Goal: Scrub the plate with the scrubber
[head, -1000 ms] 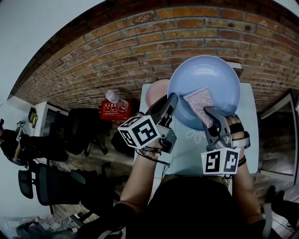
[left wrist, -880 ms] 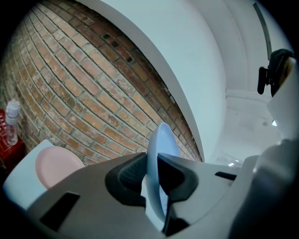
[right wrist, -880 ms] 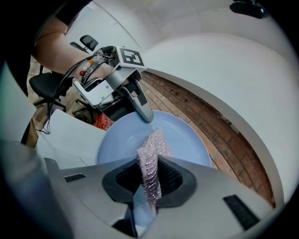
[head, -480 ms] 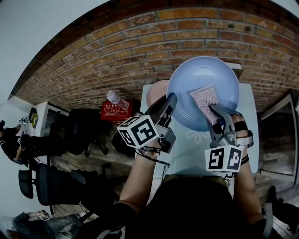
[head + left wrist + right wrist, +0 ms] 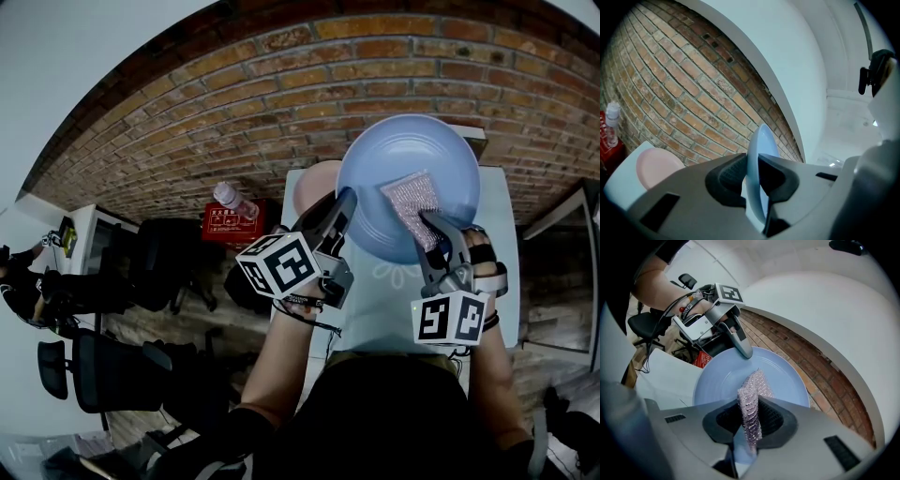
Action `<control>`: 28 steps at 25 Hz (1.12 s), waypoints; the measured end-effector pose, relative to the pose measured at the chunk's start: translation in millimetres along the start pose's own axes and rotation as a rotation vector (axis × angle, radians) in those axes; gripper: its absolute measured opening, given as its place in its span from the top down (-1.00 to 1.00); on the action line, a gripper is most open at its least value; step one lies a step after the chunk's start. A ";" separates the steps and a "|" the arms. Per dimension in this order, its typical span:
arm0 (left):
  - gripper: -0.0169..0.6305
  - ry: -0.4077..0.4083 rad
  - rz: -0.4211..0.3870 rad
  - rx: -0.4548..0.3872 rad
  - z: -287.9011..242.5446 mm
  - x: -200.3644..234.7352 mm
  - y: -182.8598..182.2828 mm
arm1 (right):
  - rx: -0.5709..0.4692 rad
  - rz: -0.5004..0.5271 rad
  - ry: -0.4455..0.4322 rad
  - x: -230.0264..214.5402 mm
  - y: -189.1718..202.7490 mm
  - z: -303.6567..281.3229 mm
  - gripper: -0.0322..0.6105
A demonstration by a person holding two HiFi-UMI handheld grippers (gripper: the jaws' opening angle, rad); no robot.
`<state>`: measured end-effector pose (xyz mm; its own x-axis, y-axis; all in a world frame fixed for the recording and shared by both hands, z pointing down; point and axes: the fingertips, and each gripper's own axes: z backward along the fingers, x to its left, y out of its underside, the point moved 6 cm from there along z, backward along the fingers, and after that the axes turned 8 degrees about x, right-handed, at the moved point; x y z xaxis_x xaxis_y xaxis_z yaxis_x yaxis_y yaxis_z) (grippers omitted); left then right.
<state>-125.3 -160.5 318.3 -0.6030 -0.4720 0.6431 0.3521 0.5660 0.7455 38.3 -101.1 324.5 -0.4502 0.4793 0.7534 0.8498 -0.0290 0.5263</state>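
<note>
Grips the light-blue plate by its lower-left rim with the left gripper — jaws pinched on the thin edge, one pad on each face, seen edge-on in the left gripper view. Holds the plate lifted off the white table, over its far edge, tilted up with the hollow face toward the person. Clamps a pinkish-silver mesh scrubber in the right gripper, jaws shut tight on its lower part, the free end sticking out past the tips. Lays that free end against the plate's inner face, a little right of centre and toward the lower rim. At the table's far left corner, lying flat and partly hidden behind the blue one: a pink plate. Beyond the table's left edge, by the brick wall: a red box with a clear plastic bottle at it, whether on top or just beside not clear. Farther left — dark office chairs.
</note>
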 end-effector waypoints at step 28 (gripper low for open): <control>0.84 -0.076 -0.024 0.033 -10.4 11.9 4.5 | -0.119 -0.069 0.130 -39.9 3.0 23.0 0.62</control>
<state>-123.5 -170.6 331.2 -0.6637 -0.4340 0.6092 0.3138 0.5777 0.7535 65.1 -100.1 287.0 -0.5443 0.3670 0.7543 0.7808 -0.1071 0.6156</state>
